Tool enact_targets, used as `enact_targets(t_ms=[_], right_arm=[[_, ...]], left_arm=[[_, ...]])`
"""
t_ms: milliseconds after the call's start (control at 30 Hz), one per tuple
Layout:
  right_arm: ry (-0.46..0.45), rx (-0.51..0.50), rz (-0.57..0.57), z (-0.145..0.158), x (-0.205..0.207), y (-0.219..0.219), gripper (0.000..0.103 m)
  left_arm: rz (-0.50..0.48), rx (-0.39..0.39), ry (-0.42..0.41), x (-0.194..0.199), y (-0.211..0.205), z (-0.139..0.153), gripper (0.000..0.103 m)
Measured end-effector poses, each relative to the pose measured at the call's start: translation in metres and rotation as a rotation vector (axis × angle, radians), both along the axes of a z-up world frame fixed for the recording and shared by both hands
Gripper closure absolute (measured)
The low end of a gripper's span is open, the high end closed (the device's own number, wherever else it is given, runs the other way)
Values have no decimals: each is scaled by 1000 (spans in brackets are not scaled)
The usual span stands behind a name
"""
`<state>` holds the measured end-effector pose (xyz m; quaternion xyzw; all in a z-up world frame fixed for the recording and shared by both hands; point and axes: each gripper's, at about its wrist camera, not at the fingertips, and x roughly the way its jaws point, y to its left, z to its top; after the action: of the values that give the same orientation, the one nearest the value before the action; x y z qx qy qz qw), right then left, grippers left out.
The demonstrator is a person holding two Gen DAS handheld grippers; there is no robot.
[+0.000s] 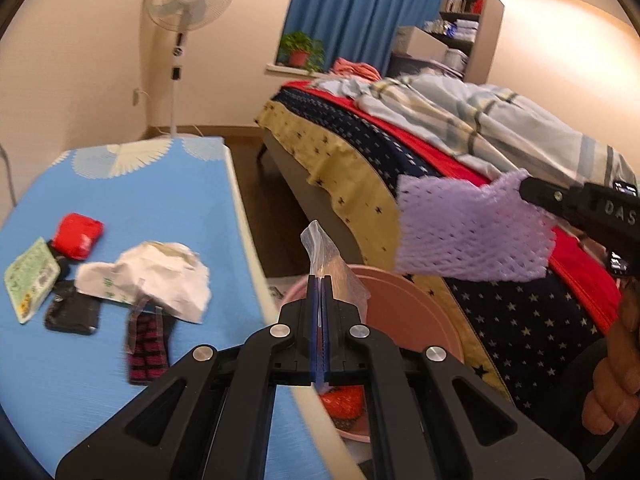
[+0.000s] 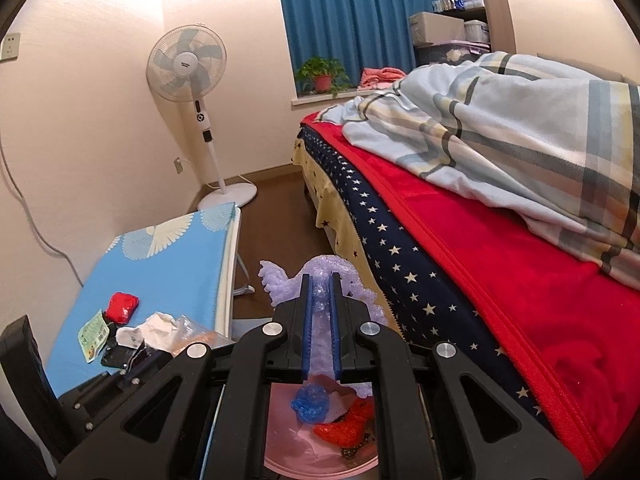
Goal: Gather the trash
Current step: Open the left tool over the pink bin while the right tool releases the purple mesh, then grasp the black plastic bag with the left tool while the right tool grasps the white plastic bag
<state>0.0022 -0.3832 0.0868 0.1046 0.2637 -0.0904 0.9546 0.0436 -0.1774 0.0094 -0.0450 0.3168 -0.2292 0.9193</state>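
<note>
Landmark: the pink bin [image 1: 404, 316] on the floor, between the blue table [image 1: 160, 208] and the bed [image 1: 500, 300].

On the table, left of the bin: green packet [image 1: 30, 278], red pouch [image 1: 78, 235], crumpled white paper [image 1: 160, 276], all uncollected.

My left gripper [image 1: 320, 280] has its jaws together on a clear plastic wrapper [image 1: 324, 252], which stands up past the tips. The bin's rim lies just beyond and below them.

My right gripper [image 2: 320, 280] is clamped on a purple foam net [image 1: 472, 228], its long axis running out leftward from the tips. Straight beneath these jaws I see the bin's inside [image 2: 288, 440], already holding a blue wad [image 2: 310, 402] and red netting [image 2: 348, 424].

Judgement: the right hand is nearer a clean drop; the left needs a little more travel over the rim.
</note>
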Motion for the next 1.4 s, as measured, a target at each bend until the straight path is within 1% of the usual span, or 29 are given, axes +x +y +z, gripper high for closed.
enact_targets(t_ms=[33,100,133,200,267,367,667,867,1100,1400], right_arm=[[5,0,-5,-1,1,-1,90],[21,-4,-33,-4,1,-3,89],[27,4,-45,-5,2,-5,88],[27,14,-64,-6,1,-9,75],[24,16,-68,-6,1,-10,71],[26,16,-68,-6,1,-9,71],[6,23,-56,-4,-1,-6,71],[-19,31,-17,-4,1,5,71],[-58,33,64,-3,3,31,71],[-73,65,166,-11,19,72,71]], left_arm=[[-23,-8,11,0,-3,-2,102],[-56,-13,35,1,-8,-7,101],[-65,-9,50,2,-10,-10,97],[-63,-13,62,3,-8,-14,94],[-47,-27,75,5,-3,-16,93],[-37,-39,78,7,3,-15,93],[-10,-37,75,7,11,-12,93],[19,-38,64,5,26,-7,93],[80,-50,52,3,53,-2,93],[209,-63,52,9,98,-4,93]])
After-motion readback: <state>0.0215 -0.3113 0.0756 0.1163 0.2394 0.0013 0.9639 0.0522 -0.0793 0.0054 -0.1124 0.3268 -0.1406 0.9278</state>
